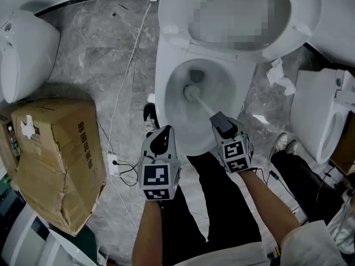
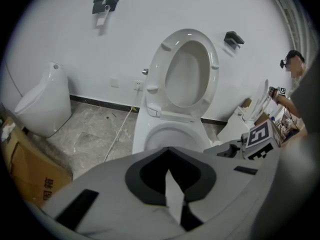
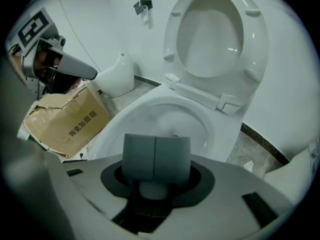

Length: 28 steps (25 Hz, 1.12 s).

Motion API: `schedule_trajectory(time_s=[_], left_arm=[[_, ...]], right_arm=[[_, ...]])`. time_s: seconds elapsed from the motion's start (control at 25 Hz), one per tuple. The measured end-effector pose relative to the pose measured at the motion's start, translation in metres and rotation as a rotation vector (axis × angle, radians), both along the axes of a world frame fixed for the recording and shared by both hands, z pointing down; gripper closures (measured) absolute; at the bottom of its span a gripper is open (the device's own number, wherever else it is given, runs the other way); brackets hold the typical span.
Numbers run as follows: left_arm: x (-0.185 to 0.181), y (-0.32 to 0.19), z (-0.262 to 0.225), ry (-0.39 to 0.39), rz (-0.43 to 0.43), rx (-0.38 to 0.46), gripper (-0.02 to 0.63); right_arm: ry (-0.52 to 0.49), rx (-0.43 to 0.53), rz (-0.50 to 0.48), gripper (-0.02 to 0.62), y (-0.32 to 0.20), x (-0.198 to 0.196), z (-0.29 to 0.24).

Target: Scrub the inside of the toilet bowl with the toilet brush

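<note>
Left tool (image 1: 161, 133) hovers closed and empty beside the toilet bowl's (image 1: 162, 82) near rim. Right tool (image 1: 221, 119) is clamped on the toilet brush (image 1: 194, 93) handle, with the bristle head inside the bowl near the drain.

Bright even light, soft shadows, fisheye vignetting

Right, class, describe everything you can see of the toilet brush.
The toilet brush is white and looks like plastic, with a straight round handle ending in a rounded bristle head. It slants down into the toilet bowl, with its head low beside the dark drain opening, seemingly against the inner wall. The right gripper is shut on the handle's upper end, its grey pads clamping it. Nothing else appears to touch the brush.
</note>
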<state>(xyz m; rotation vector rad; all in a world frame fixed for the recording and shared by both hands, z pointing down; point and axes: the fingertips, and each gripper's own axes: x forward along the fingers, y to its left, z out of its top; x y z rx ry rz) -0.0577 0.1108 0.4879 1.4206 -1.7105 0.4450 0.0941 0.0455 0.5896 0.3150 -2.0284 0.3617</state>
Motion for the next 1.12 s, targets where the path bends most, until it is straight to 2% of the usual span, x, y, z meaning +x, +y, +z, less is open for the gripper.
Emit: schedule_trajectory(time_s=[0.12,0.44,0.76,1.12], left_arm=[[0.005,-0.002,0.001,0.019,-0.011,0.004,0.581],[0.031,-0.021,0.000,0.029,0.035,0.013,0.581],[0.046,-0.019,0.003,0.032,0.080,0.001,0.581],[0.045,-0.004,0.008,0.064,0.091,0.000,0.581]], right_arm=[[-0.005,-0.008,0.012,0.414,-0.002,-0.002,-0.002],[-0.030,0.007,0.024,0.414,-0.012,-0.016,0.002],[-0.053,0.003,0.107,0.416,-0.022,-0.021,0.005],[-0.066,0.085,0.098,0.416,-0.050,-0.040,-0.004]])
